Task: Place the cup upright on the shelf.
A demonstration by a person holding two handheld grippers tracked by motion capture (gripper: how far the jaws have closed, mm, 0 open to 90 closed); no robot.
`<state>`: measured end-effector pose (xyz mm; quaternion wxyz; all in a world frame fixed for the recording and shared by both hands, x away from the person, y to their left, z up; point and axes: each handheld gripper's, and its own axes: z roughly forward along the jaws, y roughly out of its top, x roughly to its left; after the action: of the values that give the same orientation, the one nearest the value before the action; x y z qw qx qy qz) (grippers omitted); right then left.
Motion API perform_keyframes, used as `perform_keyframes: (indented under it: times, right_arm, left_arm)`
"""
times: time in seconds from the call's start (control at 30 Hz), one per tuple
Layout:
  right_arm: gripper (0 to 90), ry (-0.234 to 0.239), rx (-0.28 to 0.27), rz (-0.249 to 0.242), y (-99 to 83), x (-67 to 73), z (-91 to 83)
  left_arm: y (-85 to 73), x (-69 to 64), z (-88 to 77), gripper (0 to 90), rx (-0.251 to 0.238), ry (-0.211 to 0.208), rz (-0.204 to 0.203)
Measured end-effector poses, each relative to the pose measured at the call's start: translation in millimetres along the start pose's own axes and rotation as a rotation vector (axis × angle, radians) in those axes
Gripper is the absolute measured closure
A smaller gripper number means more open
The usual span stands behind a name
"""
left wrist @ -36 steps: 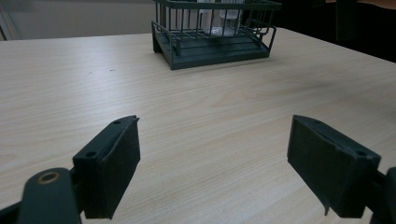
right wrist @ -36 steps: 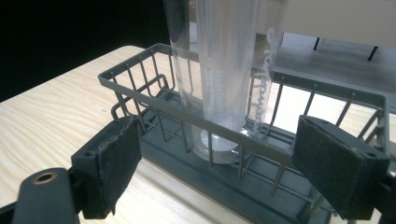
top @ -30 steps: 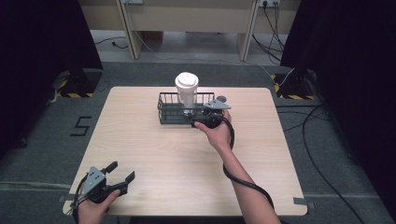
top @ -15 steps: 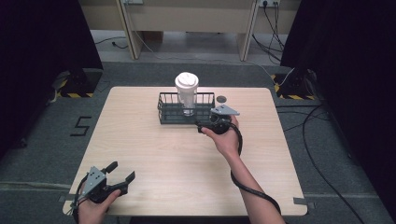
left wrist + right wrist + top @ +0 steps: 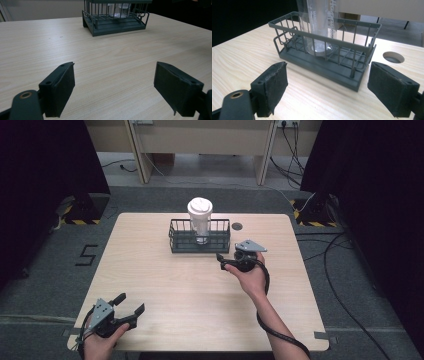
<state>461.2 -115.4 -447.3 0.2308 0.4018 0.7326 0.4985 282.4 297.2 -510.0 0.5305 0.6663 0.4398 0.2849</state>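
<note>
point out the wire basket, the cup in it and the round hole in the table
wire basket (image 5: 200,245), high view, its front wall
cup (image 5: 200,206), high view, its white lid
round hole (image 5: 393,57), right gripper view, its middle

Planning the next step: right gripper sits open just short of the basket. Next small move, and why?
Probably ease the right gripper back a little more. Its jaws stand open and empty, the clear plastic cup with the white lid stands upright inside the dark wire basket, and the open left gripper rests far off.
</note>
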Motion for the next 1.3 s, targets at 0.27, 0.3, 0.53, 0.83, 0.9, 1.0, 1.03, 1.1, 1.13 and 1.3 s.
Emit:
perform_keyframes:
  times: [0.27,0.3,0.53,0.83,0.9,1.0,1.03,1.1,1.13,1.3]
  right_arm:
    - [16.7,-0.001,0.003,0.0,-10.1,-3.1,-13.0]
    - [16.8,-0.003,0.003,0.001,-11.4,-3.5,-15.2]
    - [16.9,-0.013,0.0,0.004,-20.7,-9.7,-32.1]
    - [17.3,-0.03,0.009,0.014,-38.9,-19.3,-55.5]
    - [17.3,-0.034,0.012,0.013,-43.2,-20.9,-60.5]
    - [17.5,-0.042,0.016,0.026,-50.6,-23.6,-68.9]
    - [17.5,-0.045,0.014,0.022,-53.2,-25.3,-71.6]
    - [17.5,-0.05,0.013,0.029,-61.4,-27.2,-79.5]
    - [17.5,-0.05,0.013,0.029,-61.4,-27.2,-79.5]
    - [17.6,-0.063,0.011,0.045,-77.3,-30.5,-94.5]
  left_arm:
    - [0.0,-0.1,0.0,16.4,0.001,0.002,0.001]
    - [-0.1,-0.1,0.0,16.4,0.001,0.002,0.001]
    - [-0.1,-0.2,0.0,16.4,0.002,0.003,0.002]
    - [-0.2,-0.4,0.3,16.4,0.003,0.005,0.0]
    - [-0.3,-0.3,0.3,16.4,0.003,0.006,0.0]
    - [-0.4,0.0,0.3,16.4,0.003,0.007,0.0]
    - [-0.4,-0.1,0.3,16.4,0.003,0.007,0.0]
    - [-0.5,-0.2,0.4,16.4,0.002,0.008,-0.001]
    - [-0.4,-0.2,0.4,16.4,0.003,0.008,0.0]
    - [-0.5,0.2,0.2,16.4,0.005,0.011,0.003]
